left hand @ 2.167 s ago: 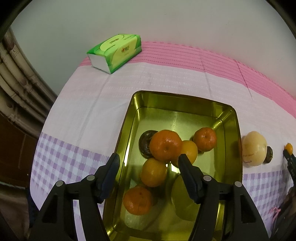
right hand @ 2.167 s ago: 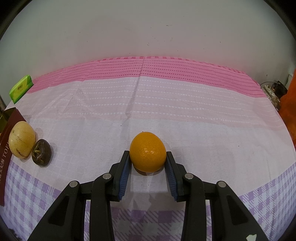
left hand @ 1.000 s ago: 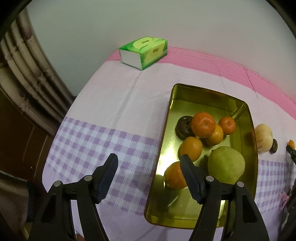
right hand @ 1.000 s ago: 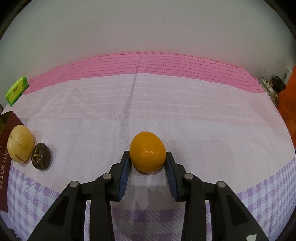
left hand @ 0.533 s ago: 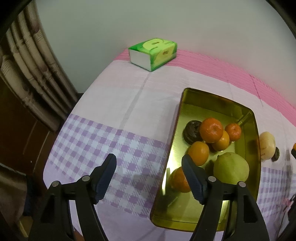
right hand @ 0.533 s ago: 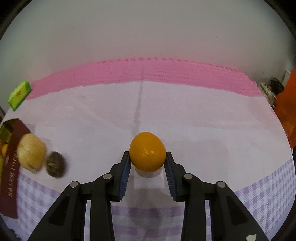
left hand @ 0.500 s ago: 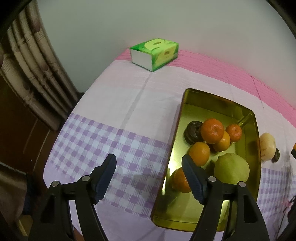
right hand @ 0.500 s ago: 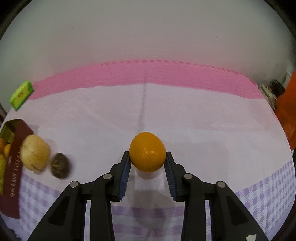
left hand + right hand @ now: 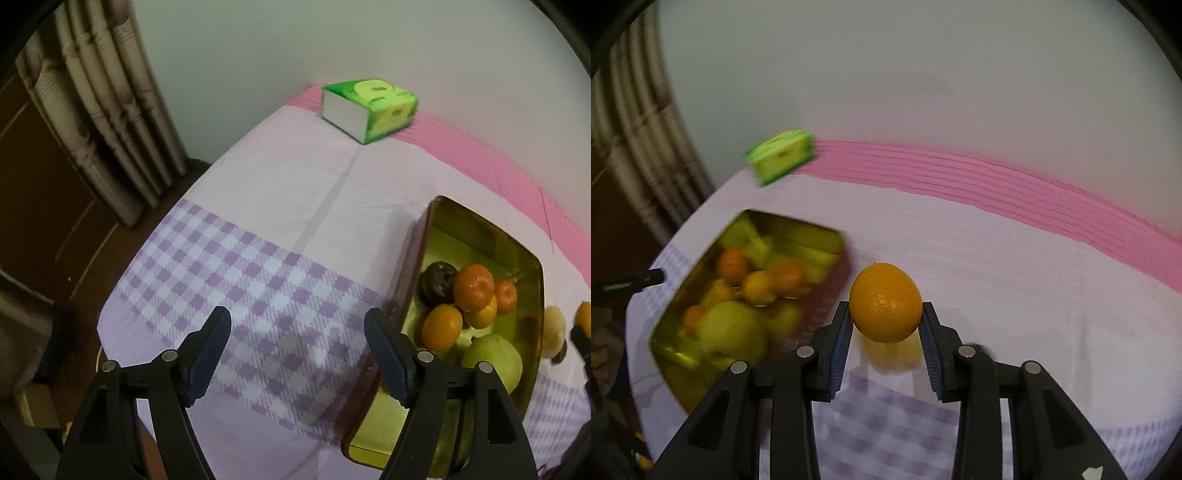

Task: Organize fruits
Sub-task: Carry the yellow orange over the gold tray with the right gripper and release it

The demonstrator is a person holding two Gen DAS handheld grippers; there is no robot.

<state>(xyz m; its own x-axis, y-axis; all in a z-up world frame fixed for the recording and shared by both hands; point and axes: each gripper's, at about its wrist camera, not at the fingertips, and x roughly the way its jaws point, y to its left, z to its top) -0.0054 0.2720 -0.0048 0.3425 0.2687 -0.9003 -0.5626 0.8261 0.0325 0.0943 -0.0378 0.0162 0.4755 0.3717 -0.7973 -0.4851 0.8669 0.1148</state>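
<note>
Left wrist view: holding the left gripper (image 9: 297,321) over the purple-checked cloth (image 9: 258,280), jaws apart, having just been opening, with nothing between them. Showing the gold tray (image 9: 491,236) at four o'clock, already carrying several oranges (image 9: 474,288), a big green fruit (image 9: 491,358) and a dark round fruit (image 9: 437,290). Leaving a pale fruit (image 9: 554,328) out on the cloth just past the tray's right rim, at about three o'clock, with something dark and small beside it, too cut off to name. Placing a green tissue box (image 9: 369,109) at one o'clock near the wall.

Right wrist view: gripping a single orange (image 9: 885,301) in the right gripper (image 9: 886,317), pads clamped on either side of it, clear of the cloth and just right of the tray's near wall (image 9: 812,254). Blurring the tray at nine o'clock and the tissue box at eleven.

Judging progress: sitting well past halfway, with most fruit in the tray, the held orange not yet in, and the pale fruit and its dark neighbour waiting.

Comparing views: getting the grip on the orange only from the right view; getting the leftover pale fruit and the sharp count of tray contents only from the left.
</note>
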